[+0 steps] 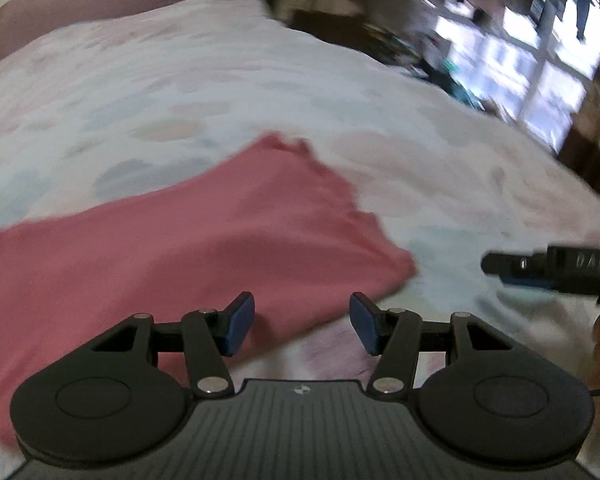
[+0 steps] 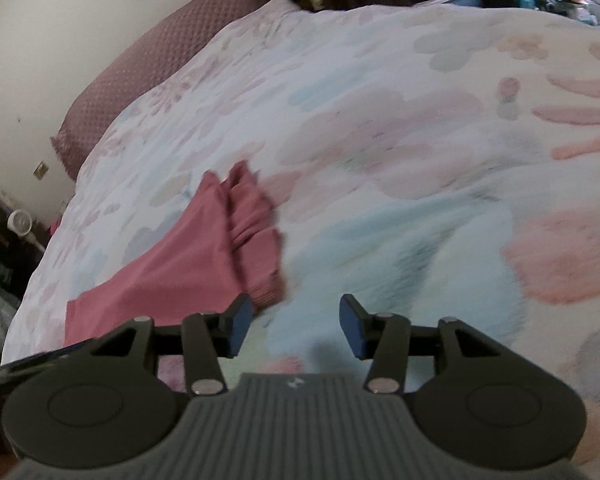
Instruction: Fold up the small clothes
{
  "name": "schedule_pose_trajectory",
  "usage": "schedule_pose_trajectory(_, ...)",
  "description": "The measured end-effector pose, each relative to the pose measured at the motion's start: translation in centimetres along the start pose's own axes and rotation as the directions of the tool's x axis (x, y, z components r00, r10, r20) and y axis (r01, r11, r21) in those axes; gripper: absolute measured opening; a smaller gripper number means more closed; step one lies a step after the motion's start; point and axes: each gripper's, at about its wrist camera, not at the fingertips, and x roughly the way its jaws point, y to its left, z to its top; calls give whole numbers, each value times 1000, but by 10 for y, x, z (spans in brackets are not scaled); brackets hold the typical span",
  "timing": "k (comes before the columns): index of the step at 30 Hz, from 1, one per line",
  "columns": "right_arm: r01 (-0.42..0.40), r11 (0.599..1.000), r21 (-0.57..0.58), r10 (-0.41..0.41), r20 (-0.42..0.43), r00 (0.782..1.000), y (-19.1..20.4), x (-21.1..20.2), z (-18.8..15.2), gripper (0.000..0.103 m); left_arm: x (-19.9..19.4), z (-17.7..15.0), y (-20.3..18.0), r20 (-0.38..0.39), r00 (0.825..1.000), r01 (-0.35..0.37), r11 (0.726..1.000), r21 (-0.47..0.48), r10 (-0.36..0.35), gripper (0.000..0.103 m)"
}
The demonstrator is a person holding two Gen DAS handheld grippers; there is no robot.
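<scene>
Both claws gape empty: left claw (image 1: pixel 302 326) over the pink garment (image 1: pixel 188 236), right claw (image 2: pixel 296 326) beside it, lower centre. Best pinch the frilled hem (image 2: pixel 256 216) on the bed (image 2: pixel 380 120) squarely.

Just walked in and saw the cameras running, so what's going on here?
A person is holding a two-finger gripper in each hand over a bed with a pastel floral duvet. A small pink knit garment lies spread on the duvet. The left gripper and right gripper are both open and hold nothing. The left one is over the garment's near edge; the right one is beside its ribbed end. No fold is being gripped at this moment.
</scene>
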Motion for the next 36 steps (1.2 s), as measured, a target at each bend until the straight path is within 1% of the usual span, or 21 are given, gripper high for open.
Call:
schedule_pose_trajectory(2, 6, 1000, 17, -6, 15, 1000, -11, -5, 4, 46, 16, 3, -26, -9, 1000, -1, 996, 88, 2, 63)
schedule_pose_trajectory(4, 5, 999, 43, -6, 25, 1000, -24, -10, 8, 46, 29, 0, -50, -18, 1000, -8, 983, 181, 11, 63)
schedule_pose_trajectory(7, -1, 997, 71, -1, 33, 999, -40, -12, 12, 47, 49, -5, -76, -36, 998, -29, 951, 306, 42, 63)
schedule_pose_trajectory(9, -10, 997, 82, 7, 36, 999, -47, -11, 13, 47, 56, -13, -86, -21, 994, -91, 925, 368, 107, 63)
schedule_pose_trajectory(11, -21, 996, 92, 18, 38, 999, -51, -8, 13, 47, 64, -14, -88, 6, 988, -146, 905, 400, 157, 63)
schedule_pose_trajectory(14, -40, 994, 107, 36, 40, 999, -56, -4, 10, 47, 69, -14, -89, 25, 984, -171, 881, 442, 179, 63)
schedule_pose_trajectory(15, -43, 993, 112, 38, 39, 999, -57, -3, 9, 47, 70, -15, -91, 33, 983, -176, 866, 468, 182, 62)
schedule_pose_trajectory(17, -47, 992, 119, 44, 33, 999, -58, 0, 7, 47, 74, -19, -97, 59, 979, -195, 825, 531, 193, 60)
schedule_pose_trajectory(18, -49, 992, 120, 46, 32, 998, -58, 1, 6, 47, 79, -17, -101, 67, 978, -202, 809, 552, 198, 59)
schedule_pose_trajectory(19, -51, 991, 121, 48, 31, 998, -58, 2, 5, 47, 82, -17, -103, 74, 976, -210, 795, 569, 204, 59)
schedule_pose_trajectory(20, -53, 991, 121, 50, 31, 998, -58, 3, 5, 47, 85, -17, -103, 79, 975, -214, 788, 577, 208, 57)
schedule_pose_trajectory(21, -55, 991, 121, 52, 29, 998, -58, 4, 4, 47, 86, -15, -102, 77, 975, -212, 789, 577, 206, 44)
schedule_pose_trajectory(22, -56, 991, 121, 53, 29, 998, -58, 4, 4, 48, 88, -13, -99, 66, 979, -198, 803, 562, 194, 31)
schedule_pose_trajectory(23, -56, 991, 120, 53, 29, 998, -58, 4, 4, 48, 87, -10, -96, 68, 979, -198, 820, 537, 192, 13)
schedule_pose_trajectory(27, -64, 992, 109, 61, 25, 998, -58, 8, 8, 48, 69, 4, -71, 112, 986, -155, 918, 364, 122, 12)
schedule_pose_trajectory(28, -69, 992, 102, 67, 25, 997, -57, 9, 11, 48, 62, 8, -64, 122, 987, -135, 939, 316, 101, 12)
schedule_pose_trajectory(29, -78, 993, 90, 76, 23, 997, -55, 12, 15, 48, 55, 11, -58, 133, 987, -121, 953, 279, 86, 12)
schedule_pose_trajectory(31, -100, 992, 71, 100, 7, 995, -49, 21, 25, 50, 42, 17, -47, 155, 986, -89, 972, 219, 55, 12)
schedule_pose_trajectory(33, -155, 986, 66, 156, -23, 987, -44, 37, 40, 55, 36, 22, -40, 155, 987, -71, 978, 194, 41, 12)
schedule_pose_trajectory(35, -217, 973, 76, 222, -72, 972, -36, 60, 58, 61, 35, 24, -35, 141, 990, -53, 983, 177, 28, 12)
schedule_pose_trajectory(36, -254, 962, 96, 264, -109, 958, -33, 77, 68, 64, 35, 24, -33, 136, 990, -47, 984, 173, 23, 12)
